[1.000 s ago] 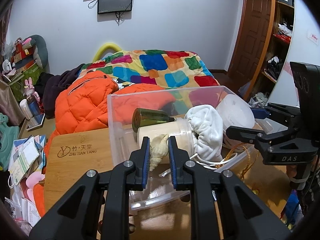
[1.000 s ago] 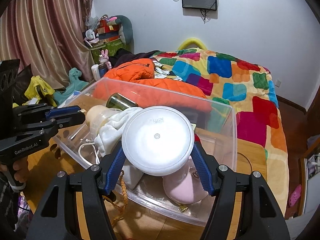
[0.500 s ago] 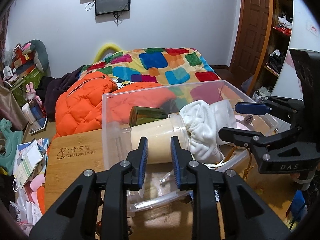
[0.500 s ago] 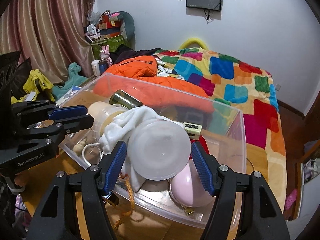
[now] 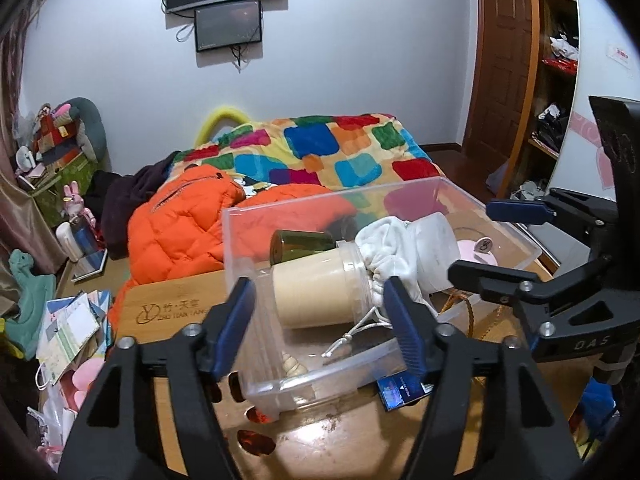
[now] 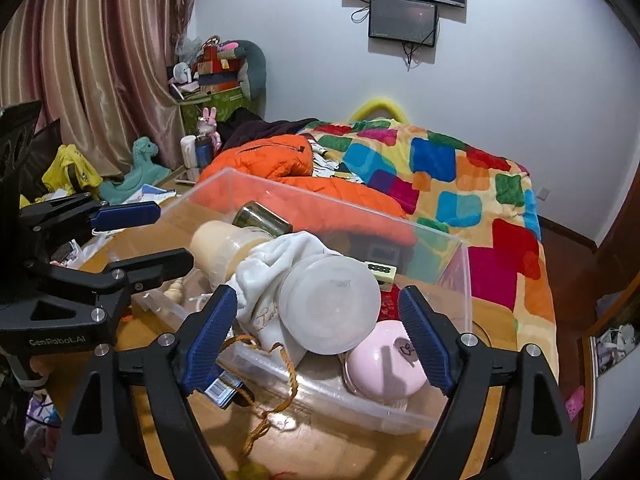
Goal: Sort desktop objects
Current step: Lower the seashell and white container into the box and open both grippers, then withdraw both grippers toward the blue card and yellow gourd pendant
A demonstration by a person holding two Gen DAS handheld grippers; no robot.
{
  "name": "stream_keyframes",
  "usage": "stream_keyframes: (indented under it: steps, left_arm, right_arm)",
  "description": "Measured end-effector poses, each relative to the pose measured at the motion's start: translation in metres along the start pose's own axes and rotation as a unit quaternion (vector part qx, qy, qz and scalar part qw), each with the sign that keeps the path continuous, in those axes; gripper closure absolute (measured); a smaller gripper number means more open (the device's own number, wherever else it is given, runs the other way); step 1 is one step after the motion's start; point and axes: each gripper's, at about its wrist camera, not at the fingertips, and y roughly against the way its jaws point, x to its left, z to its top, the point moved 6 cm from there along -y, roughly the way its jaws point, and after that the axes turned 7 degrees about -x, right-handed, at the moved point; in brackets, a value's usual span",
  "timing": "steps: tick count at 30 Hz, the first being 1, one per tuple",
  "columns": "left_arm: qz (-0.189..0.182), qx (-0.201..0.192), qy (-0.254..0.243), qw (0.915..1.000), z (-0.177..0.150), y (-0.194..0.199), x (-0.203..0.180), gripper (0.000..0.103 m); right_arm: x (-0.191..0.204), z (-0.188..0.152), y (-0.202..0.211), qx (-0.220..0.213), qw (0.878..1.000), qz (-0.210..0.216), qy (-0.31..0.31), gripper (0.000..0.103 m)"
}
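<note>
A clear plastic bin (image 5: 256, 390) (image 6: 462, 280) sits on the wooden desk. In it lie a cream jar (image 5: 316, 296) (image 6: 218, 238), a white cloth bag (image 5: 390, 248) (image 6: 280, 268), a round white lidded tub (image 6: 330, 306), a pink round case (image 6: 386, 366), a gold-green bottle (image 5: 300, 244) and a small shell (image 5: 292, 366). My left gripper (image 5: 322, 330) is open and empty just in front of the bin. My right gripper (image 6: 318, 332) is open and empty, its fingers on either side of the tub but apart from it.
A brown cord (image 6: 276, 408) trails from the bin onto the desk (image 5: 320, 440). A blue barcode card (image 5: 400, 392) lies under the bin's edge. An orange jacket (image 5: 180, 216) and a bed lie behind. Papers and toys crowd the left floor.
My left gripper let go of the shell, which now lies in the bin, then opened wide. My right gripper released the white tub into the bin and drew back.
</note>
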Motion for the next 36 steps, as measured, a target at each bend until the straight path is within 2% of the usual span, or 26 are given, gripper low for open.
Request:
stream_keyframes:
  steps: [3,7,10,14,17,19,21,27,36]
  left_arm:
    - [0.002,-0.007,0.002,1.0,0.0,0.007,-0.001,0.027]
    - [-0.003,-0.009,0.007,0.9999,-0.004,0.015,-0.005,0.011]
    - [-0.004,-0.009,0.008,0.9999,-0.007,0.019,-0.009,0.009]
    - [0.021,-0.001,0.002,0.9998,-0.01,0.021,-0.012,0.007]
    - [0.024,-0.001,0.013,0.9996,-0.01,0.026,-0.011,0.006]
    - [0.021,-0.002,0.026,0.9994,-0.01,0.03,-0.009,0.005]
    - [0.021,-0.003,0.035,0.9991,-0.012,0.035,-0.007,0.004]
    - [0.034,-0.004,0.046,0.9983,-0.022,0.05,-0.005,0.004]
    - [0.069,-0.011,0.024,0.9973,-0.041,0.072,-0.011,0.003]
  right_arm:
    - [0.001,0.001,0.008,-0.003,1.0,-0.007,-0.004,0.022]
    - [0.003,-0.002,0.02,-0.008,1.0,-0.014,-0.009,0.015]
    - [0.006,-0.005,0.029,-0.013,1.0,-0.015,-0.012,0.015]
    - [0.011,-0.012,0.041,-0.014,1.0,-0.007,-0.013,0.015]
    - [0.015,-0.017,0.051,-0.017,1.0,-0.009,-0.015,0.014]
    - [0.015,-0.021,0.056,-0.015,1.0,-0.019,-0.014,0.004]
    - [0.017,-0.025,0.066,-0.024,0.999,-0.036,-0.008,0.001]
    - [0.03,-0.032,0.085,-0.046,0.998,-0.052,0.006,0.001]
    - [0.038,-0.051,0.095,-0.054,0.996,-0.069,-0.016,0.001]
